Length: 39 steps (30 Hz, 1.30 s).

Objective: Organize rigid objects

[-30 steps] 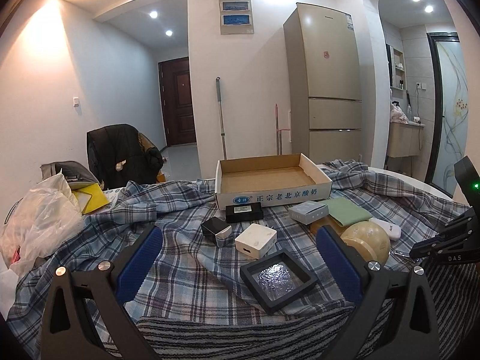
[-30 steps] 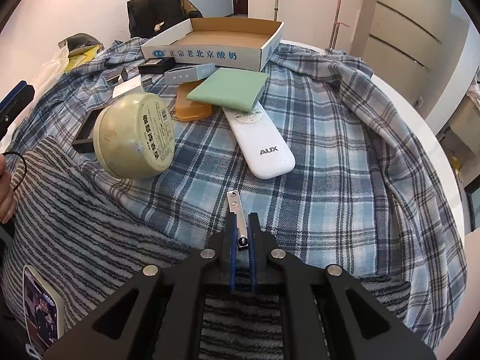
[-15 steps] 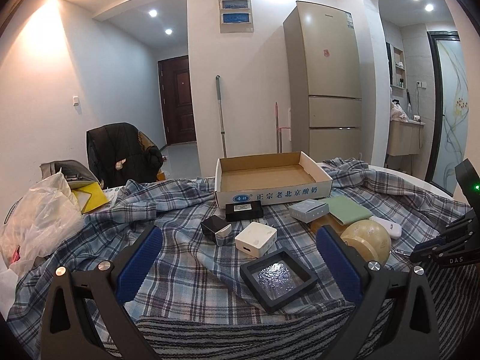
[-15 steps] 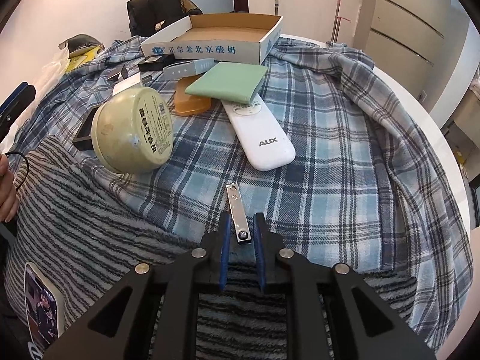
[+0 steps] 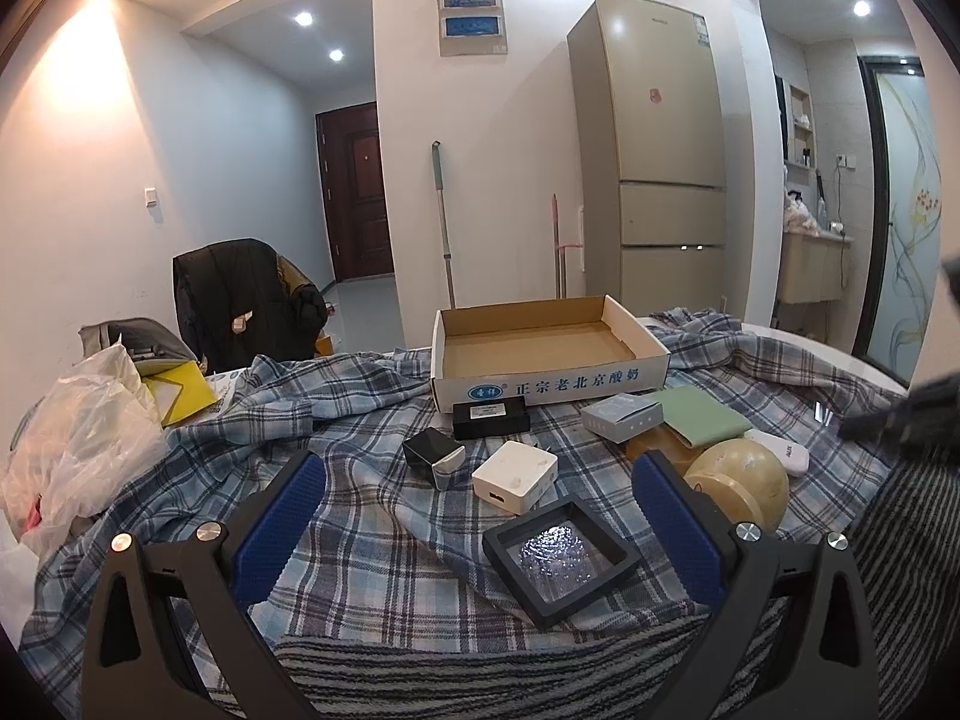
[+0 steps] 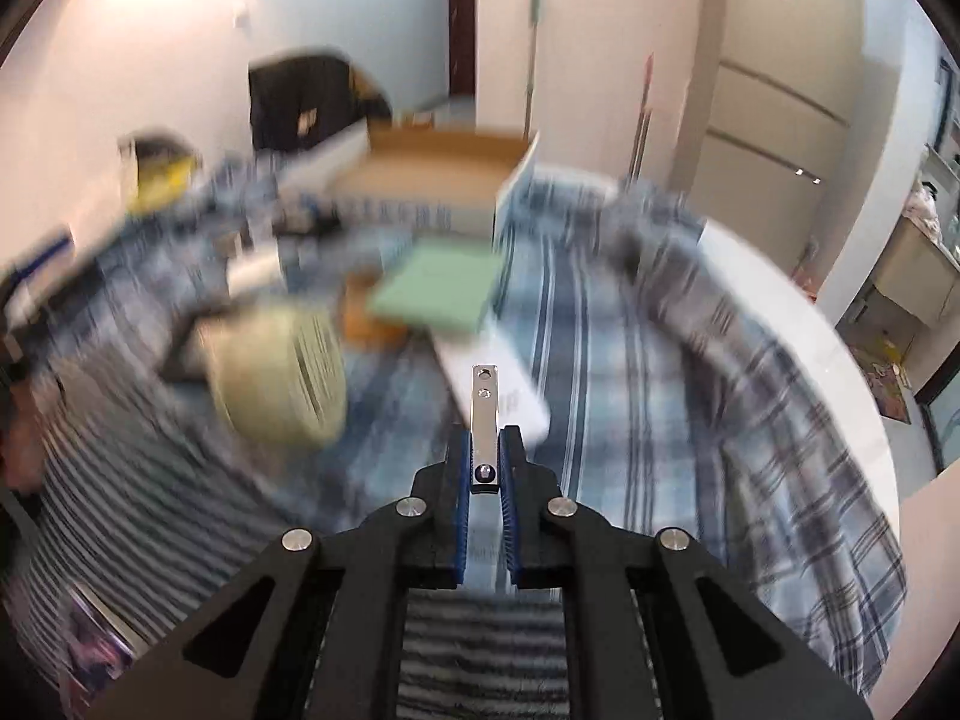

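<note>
Box [image 6: 444,165] far ahead of right gripper [image 6: 485,468], slightly left, open side up, beyond clutter on worktop [image 6: 750,276]. Right gripper clamped on clipper [image 6: 485,414], long axis pointing forward toward box. Left gripper [image 5: 480,516] wide open, empty, also facing box.

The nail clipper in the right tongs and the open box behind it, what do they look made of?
Nail clipper: apparently polished metal, silvery and reflective, with a rivet. Open box: cardboard, plain brown matte inside, white printed outer wall.
</note>
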{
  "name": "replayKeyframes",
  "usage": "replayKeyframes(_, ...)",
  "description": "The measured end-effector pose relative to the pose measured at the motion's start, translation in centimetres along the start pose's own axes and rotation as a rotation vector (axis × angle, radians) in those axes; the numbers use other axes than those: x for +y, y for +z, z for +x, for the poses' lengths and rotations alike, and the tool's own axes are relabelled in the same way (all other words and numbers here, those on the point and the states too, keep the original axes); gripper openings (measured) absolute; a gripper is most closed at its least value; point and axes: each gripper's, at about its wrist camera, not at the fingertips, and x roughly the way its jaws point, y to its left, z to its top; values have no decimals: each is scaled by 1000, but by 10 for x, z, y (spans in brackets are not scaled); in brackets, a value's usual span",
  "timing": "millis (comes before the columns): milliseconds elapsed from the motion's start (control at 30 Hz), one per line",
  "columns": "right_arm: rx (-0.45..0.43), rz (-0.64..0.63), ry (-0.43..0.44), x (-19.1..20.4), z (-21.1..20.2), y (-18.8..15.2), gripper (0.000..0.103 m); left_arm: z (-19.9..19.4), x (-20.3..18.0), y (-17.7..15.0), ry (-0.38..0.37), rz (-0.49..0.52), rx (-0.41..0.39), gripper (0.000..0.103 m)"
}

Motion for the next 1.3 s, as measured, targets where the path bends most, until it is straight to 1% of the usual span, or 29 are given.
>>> replayKeyframes(67,-57,49,-3,-2,-9,9,8,2,-6,5,-17,9,21,103)
replayKeyframes(133,-98,58,-22,0,-12,12,8,3,-14,13,-64,-3,54,103)
replayKeyframes(167,-119,57,-37,3,-12,11,8,5,-19,17,-100,-13,83,103)
replayKeyframes(200,-133,57,-49,5,-11,10,8,8,-24,21,-129,-22,114,103)
replayKeyframes(233,-148,60,-62,7,-8,8,8,14,-31,24,-164,-39,166,103)
replayKeyframes(333,-186,78,-66,6,-3,4,8,32,-50,28,-219,-80,295,103)
replayKeyframes(400,-200,102,-62,2,-1,2,8,49,-64,27,-236,-83,399,103)
replayKeyframes(467,-204,122,-46,-4,-4,1,8,59,-75,22,-242,-87,447,103)
replayKeyframes(500,-212,123,-56,-6,-6,0,8,63,-79,21,-243,-101,467,103)
replayKeyframes(600,-267,96,-131,-7,-14,-3,8,81,-89,19,-292,-200,561,103)
replayKeyframes(633,-273,90,-139,-7,-15,-3,8,87,-93,19,-303,-224,595,103)
replayKeyframes(667,-276,88,-134,-6,-16,-4,8,91,-97,19,-301,-227,613,103)
replayKeyframes(767,-280,76,-126,-3,-18,-5,8,98,-106,19,-289,-220,634,103)
replayKeyframes(833,-282,70,-128,-3,-19,-5,8,99,-111,21,-277,-183,631,102)
replayKeyframes(900,-278,69,-121,-3,-18,-5,8,99,-114,20,-266,-149,630,93)
replayKeyframes(1000,-264,73,-112,-4,-15,-5,8,107,-115,18,-262,-143,674,78)
replayKeyframes(1033,-258,78,-110,-5,-14,-5,8,110,-113,17,-255,-141,684,65)
replayKeyframes(1067,-253,82,-108,-6,-13,-5,8,111,-111,17,-253,-132,689,59)
replayKeyframes(1167,-246,92,-106,-8,-12,-5,8,112,-111,20,-259,-82,682,57)
replayKeyframes(1300,-241,86,-105,-7,-11,-6,8,107,-115,25,-231,-3,629,56)
